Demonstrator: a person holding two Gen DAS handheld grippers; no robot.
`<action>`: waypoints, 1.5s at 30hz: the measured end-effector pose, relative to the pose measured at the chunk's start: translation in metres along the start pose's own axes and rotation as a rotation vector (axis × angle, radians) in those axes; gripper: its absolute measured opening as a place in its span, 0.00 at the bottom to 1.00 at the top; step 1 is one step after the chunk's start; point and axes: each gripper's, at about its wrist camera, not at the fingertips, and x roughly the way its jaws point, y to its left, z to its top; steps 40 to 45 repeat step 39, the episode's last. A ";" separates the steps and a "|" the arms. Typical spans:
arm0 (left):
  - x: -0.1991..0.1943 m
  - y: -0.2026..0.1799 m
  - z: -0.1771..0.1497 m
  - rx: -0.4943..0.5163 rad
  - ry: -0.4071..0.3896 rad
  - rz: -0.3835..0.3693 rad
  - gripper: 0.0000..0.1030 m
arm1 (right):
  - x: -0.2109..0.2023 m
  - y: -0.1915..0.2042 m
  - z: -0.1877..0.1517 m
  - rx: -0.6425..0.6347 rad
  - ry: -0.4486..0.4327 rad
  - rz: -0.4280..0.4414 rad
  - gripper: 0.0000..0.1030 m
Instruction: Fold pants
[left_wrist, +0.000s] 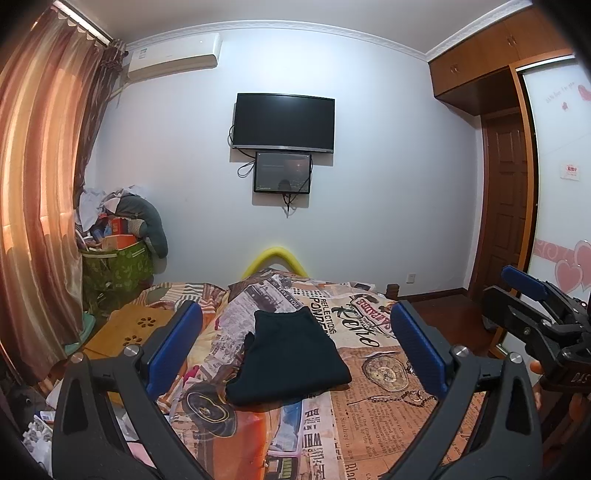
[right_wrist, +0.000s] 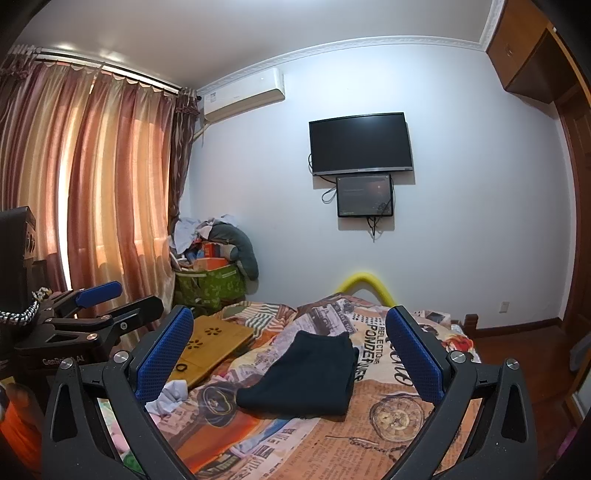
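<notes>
The dark pants (left_wrist: 286, 356) lie folded into a compact rectangle on the printed bedspread (left_wrist: 388, 402); they also show in the right wrist view (right_wrist: 306, 373). My left gripper (left_wrist: 295, 343) is open and empty, held above the bed on the near side of the pants. My right gripper (right_wrist: 290, 352) is open and empty too, raised on the near side of the pants. Each gripper shows at the edge of the other's view: the right one (left_wrist: 532, 295) at the right, the left one (right_wrist: 107, 299) at the left.
A wooden lap tray (right_wrist: 210, 341) lies on the bed's left side with a light cloth (right_wrist: 170, 397) near it. A green basket (right_wrist: 210, 282) piled with clothes stands in the corner by the curtains (right_wrist: 92, 184). A wardrobe (left_wrist: 546, 166) is at the right.
</notes>
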 end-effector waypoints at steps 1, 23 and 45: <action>0.000 0.000 0.000 0.002 -0.001 0.000 1.00 | 0.000 0.000 0.000 0.001 0.001 -0.001 1.00; 0.000 -0.004 -0.003 0.003 0.000 -0.014 1.00 | 0.001 -0.003 0.000 0.011 0.005 -0.009 1.00; 0.001 -0.009 -0.004 0.023 0.014 -0.033 1.00 | 0.003 -0.001 -0.001 0.012 0.012 -0.008 1.00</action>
